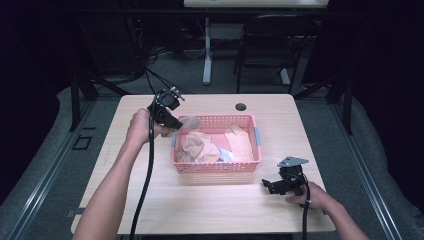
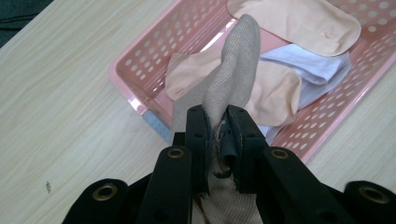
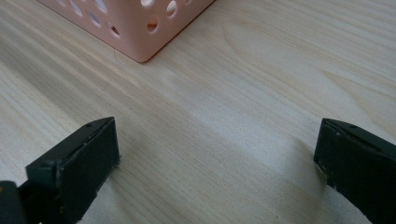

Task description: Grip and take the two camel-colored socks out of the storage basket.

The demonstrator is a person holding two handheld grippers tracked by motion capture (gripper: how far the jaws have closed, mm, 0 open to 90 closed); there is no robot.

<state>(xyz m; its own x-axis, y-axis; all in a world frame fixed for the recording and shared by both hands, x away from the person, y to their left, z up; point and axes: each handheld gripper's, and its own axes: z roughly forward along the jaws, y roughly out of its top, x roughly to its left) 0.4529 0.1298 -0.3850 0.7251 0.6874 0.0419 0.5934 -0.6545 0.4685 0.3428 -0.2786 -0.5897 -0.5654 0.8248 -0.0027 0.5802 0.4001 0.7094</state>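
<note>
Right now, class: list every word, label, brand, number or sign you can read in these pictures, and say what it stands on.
None: no readable text stands on the pink basket, the beige sock pinched in the left gripper, the other socks or the wooden table.

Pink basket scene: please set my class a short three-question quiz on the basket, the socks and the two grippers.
1. True or false: the left gripper is shut on the beige sock.
2. Where is the right gripper? A) over the pink basket B) low over the table, by the basket's near right corner C) holding a sock
3. Fill in: the right gripper's fingers stand ____.

Key: 1 true; 2 B; 3 open.
</note>
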